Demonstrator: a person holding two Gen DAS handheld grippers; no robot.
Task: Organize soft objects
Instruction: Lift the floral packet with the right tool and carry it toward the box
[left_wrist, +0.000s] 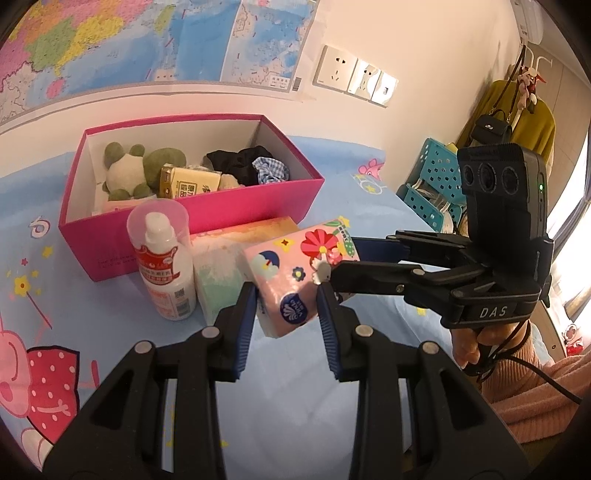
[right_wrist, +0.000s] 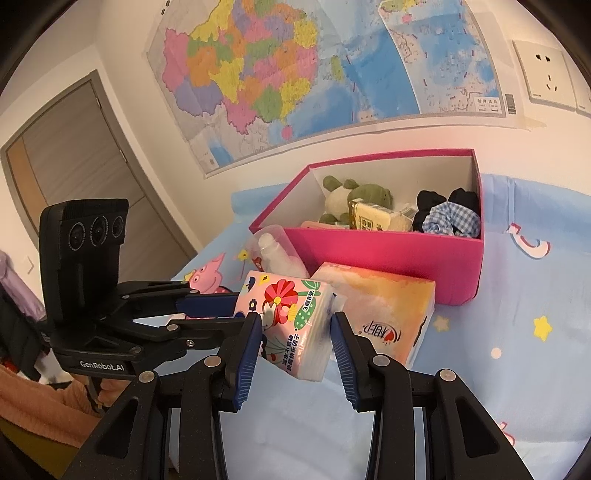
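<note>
Two hand-held grippers pinch one pink tissue pack (left_wrist: 291, 284), raised just above bed (left_wrist: 92, 306), near pink box (left_wrist: 207, 206); left hand-held gripper (left_wrist: 287, 314) grips one end, right hand-held gripper (right_wrist: 297, 332) other. Box already holds plush toy (left_wrist: 127, 171), dark cloth (left_wrist: 240, 162), checked scrunchie (left_wrist: 271, 170). Orange tissue pack (right_wrist: 391, 306) and bottle (left_wrist: 166, 266) left outside. Both point downward toward box

The bottle (right_wrist: 275, 251) is half hidden behind the pink box (right_wrist: 388, 254); the plush toy's (left_wrist: 127, 170) lower body is covered by a yellow packet (left_wrist: 190, 182).
</note>
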